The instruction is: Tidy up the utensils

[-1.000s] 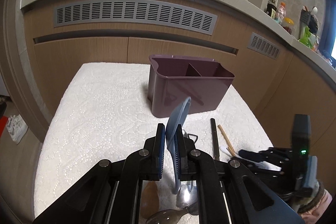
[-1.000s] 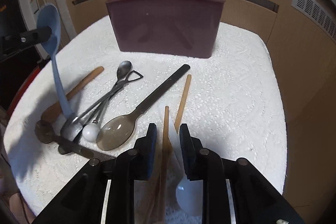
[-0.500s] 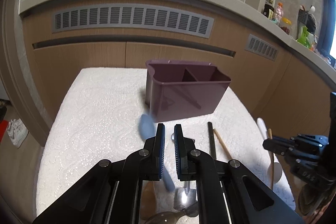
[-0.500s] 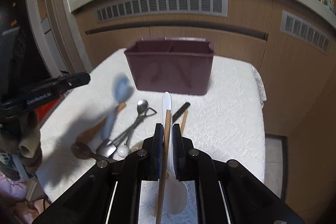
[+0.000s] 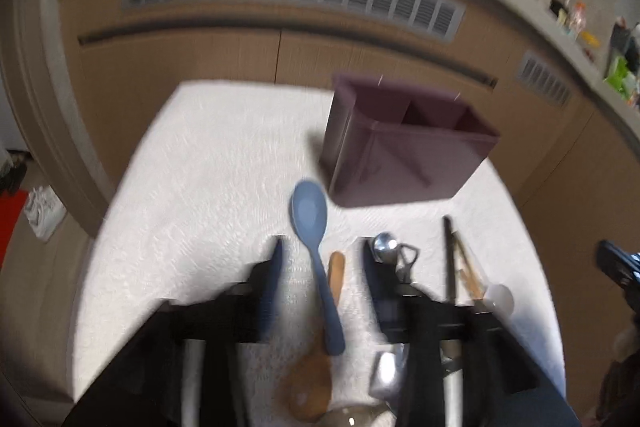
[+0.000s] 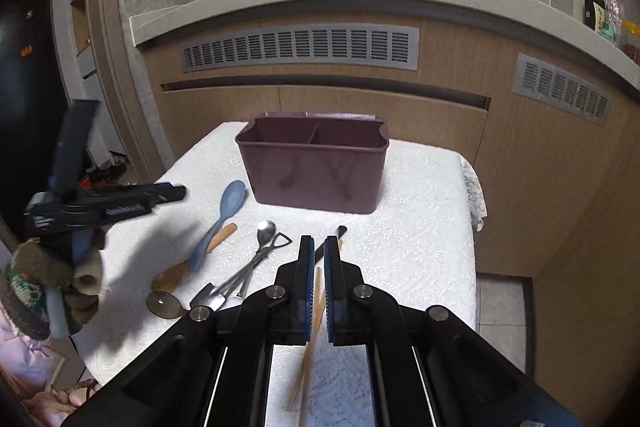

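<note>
Change: blue spoon [image 5: 310, 227] had dropped from the left gripper [image 5: 320, 251]; it lay between wide jaws.
Right gripper [image 6: 319, 255]: narrow, clamping a chopstick [image 6: 310, 343].
Holder [image 6: 314, 163]: ahead of both, apparently empty.
Progress: nothing sorted; all utensils remained.

Left gripper [image 5: 320, 259] agape, right gripper [image 6: 319, 251] clamped.
</note>
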